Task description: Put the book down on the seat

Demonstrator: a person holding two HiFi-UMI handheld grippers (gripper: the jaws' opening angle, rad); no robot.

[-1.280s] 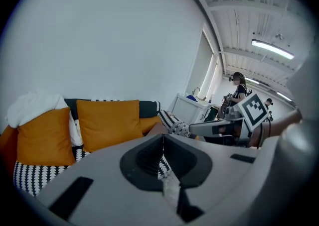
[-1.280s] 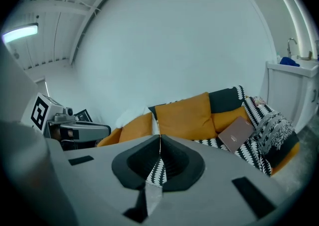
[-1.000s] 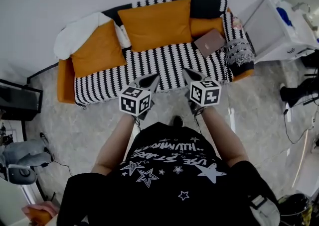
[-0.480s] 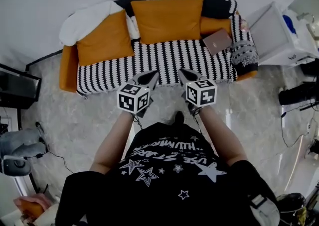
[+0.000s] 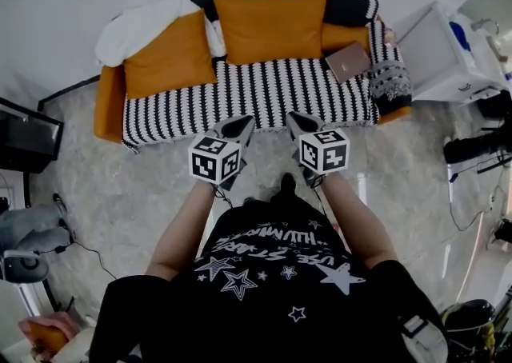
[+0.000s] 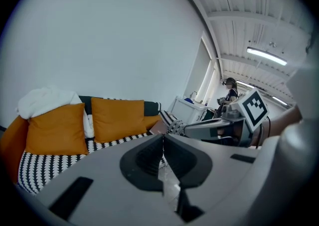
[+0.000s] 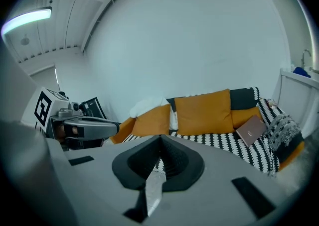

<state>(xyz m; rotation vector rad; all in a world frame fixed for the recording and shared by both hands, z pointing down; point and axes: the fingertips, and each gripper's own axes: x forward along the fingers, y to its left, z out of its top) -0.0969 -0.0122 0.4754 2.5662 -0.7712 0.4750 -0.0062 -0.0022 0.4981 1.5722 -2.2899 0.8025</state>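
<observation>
A brownish-pink book [image 5: 348,61] lies tilted on the right end of the striped sofa seat [image 5: 264,93], against a small orange cushion. It also shows in the right gripper view, book [image 7: 250,129], and faintly past the jaws in the left gripper view, book [image 6: 158,127]. My left gripper [image 5: 238,123] and right gripper [image 5: 296,120] hover side by side at the sofa's front edge, well short of the book. Both are shut with nothing between the jaws: left gripper [image 6: 162,136], right gripper [image 7: 159,138].
Two large orange cushions [image 5: 268,25] and a white blanket [image 5: 140,21] fill the sofa back. A grey patterned throw [image 5: 390,81] covers the right armrest. A white cabinet [image 5: 436,53] stands right of it, a dark screen [image 5: 28,137] at the left, and cables [image 5: 472,193] trail on the marble floor.
In the head view the sofa has shifted up and turned a little. The gripper tips, earlier over the seat's front, now sit at its front edge. Both jaws stay shut.
</observation>
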